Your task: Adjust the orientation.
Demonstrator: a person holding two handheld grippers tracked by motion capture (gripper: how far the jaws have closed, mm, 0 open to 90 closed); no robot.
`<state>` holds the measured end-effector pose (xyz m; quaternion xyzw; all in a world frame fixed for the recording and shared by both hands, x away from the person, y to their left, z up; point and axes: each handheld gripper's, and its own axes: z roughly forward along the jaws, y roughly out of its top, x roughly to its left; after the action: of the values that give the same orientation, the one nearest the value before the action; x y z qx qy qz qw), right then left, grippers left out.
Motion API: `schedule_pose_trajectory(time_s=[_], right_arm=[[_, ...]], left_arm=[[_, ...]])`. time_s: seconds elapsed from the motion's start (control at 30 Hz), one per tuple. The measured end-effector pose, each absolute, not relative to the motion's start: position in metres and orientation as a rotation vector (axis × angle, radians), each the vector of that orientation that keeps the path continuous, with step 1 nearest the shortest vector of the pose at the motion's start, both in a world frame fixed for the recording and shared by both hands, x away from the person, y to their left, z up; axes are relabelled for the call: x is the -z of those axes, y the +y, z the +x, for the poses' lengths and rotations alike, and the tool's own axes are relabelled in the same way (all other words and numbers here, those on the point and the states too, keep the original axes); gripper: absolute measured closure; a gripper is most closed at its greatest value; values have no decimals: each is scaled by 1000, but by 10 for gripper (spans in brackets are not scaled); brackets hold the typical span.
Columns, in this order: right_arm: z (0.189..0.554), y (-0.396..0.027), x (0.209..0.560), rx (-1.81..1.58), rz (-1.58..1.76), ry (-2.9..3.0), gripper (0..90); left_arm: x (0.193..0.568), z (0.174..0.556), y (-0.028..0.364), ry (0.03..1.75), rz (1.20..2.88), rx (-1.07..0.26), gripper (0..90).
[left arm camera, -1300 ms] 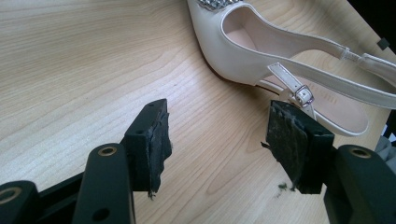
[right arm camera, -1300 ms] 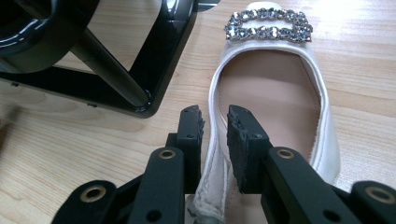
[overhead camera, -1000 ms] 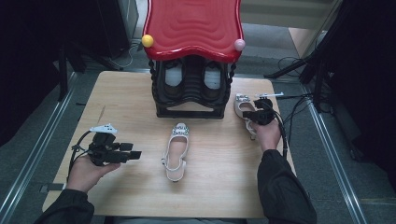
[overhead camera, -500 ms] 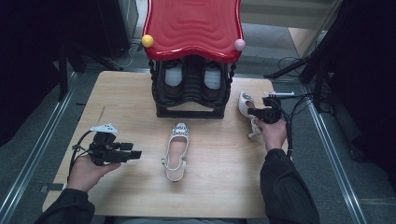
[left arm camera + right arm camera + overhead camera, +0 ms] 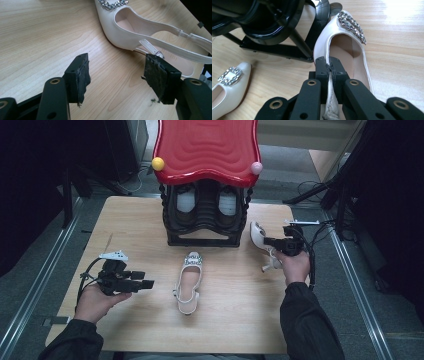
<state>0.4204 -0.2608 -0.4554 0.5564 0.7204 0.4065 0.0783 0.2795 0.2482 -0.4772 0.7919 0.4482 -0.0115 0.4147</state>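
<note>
Two white slingback shoes with jewelled buckles are on the wooden table [image 5: 130, 220]. One shoe [image 5: 189, 282] [image 5: 130, 32] lies flat in the middle, toe toward the rack. My right gripper [image 5: 267, 241] [image 5: 329, 67] is shut on the side wall of the second shoe [image 5: 259, 236] [image 5: 342, 42], which is lifted and tilted beside the rack's right side. My left gripper [image 5: 146, 282] [image 5: 117, 82] rests open at the left, its jaws pointing at the middle shoe with nothing between them.
A black shoe rack [image 5: 206, 215] [image 5: 274, 30] with a red wavy top [image 5: 207, 147] stands at the table's far middle and holds dark shoes. Metal rails and cables run along both sides of the table.
My right gripper has lifted the second shoe off the table and tipped its toe up near the rack. The left gripper and the middle shoe have stayed where they were.
</note>
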Motion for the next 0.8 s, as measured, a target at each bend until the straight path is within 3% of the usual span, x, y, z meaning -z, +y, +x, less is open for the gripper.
schedule_pose_trajectory(time_s=[0.8], right_arm=[[359,-253,447,-1223,1617,2217,881]], left_arm=[[476,306,229,1060,2011,71,360]])
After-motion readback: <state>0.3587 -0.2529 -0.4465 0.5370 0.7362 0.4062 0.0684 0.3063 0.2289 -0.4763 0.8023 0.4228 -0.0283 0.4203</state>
